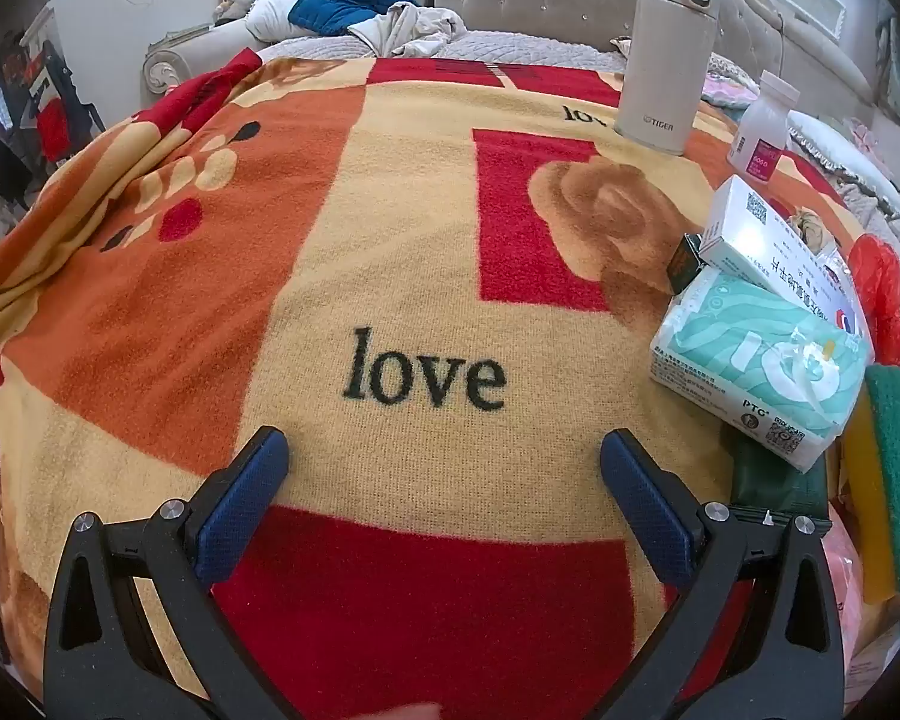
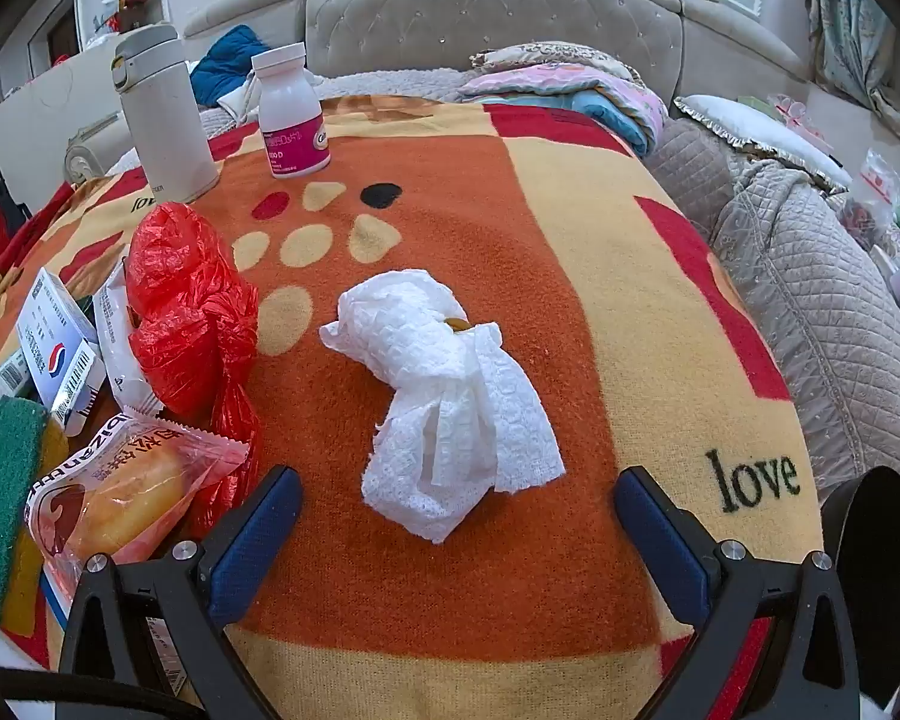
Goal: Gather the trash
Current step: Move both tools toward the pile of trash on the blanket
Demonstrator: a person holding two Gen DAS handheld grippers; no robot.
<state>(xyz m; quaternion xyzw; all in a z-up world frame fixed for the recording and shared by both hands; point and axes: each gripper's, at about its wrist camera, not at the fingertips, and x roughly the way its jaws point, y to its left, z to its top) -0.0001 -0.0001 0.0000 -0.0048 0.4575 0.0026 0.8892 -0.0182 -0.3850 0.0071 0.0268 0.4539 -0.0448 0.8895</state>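
Note:
A crumpled white paper towel [image 2: 450,396] lies on the patterned blanket [image 2: 618,276], just ahead of my right gripper [image 2: 459,507], which is open and empty with the wad between and beyond its fingertips. A crumpled red plastic bag [image 2: 189,306] lies to the left of the towel; its edge shows in the left wrist view [image 1: 879,294]. My left gripper [image 1: 444,462] is open and empty over bare blanket [image 1: 390,276] near the word "love".
A white thermos [image 2: 162,114] and a white pill bottle [image 2: 291,114] stand at the back. A tissue pack [image 1: 756,372], medicine box [image 1: 768,240], green sponge [image 1: 897,480] and wrapped bread [image 2: 132,498] lie clustered between the grippers. A black round object [image 2: 882,576] sits at right.

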